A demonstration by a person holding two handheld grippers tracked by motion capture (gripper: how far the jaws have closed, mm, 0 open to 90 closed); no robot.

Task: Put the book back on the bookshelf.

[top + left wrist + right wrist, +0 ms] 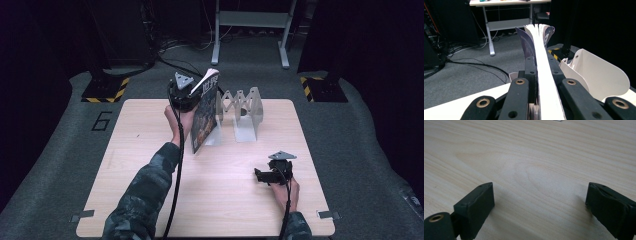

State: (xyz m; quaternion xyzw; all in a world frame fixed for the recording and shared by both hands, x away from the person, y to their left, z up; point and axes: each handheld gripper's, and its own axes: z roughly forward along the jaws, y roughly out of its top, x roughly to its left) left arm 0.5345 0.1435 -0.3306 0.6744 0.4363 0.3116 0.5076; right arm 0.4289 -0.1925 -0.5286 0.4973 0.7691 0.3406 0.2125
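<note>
A thin book with a dark cover stands upright on the wooden table, its lower edge on the tabletop just left of a white file rack. My left gripper is shut on the book near its top. In the left gripper view the white page edges of the book run up between the two black jaws, and the rack stands to the right. My right gripper rests on the table at the right, open, with bare wood between its fingers.
The rack has several upright dividers and sits at the table's far middle. Beyond the table are grey carpet, cables, black stands with yellow-striped bases and a white desk frame.
</note>
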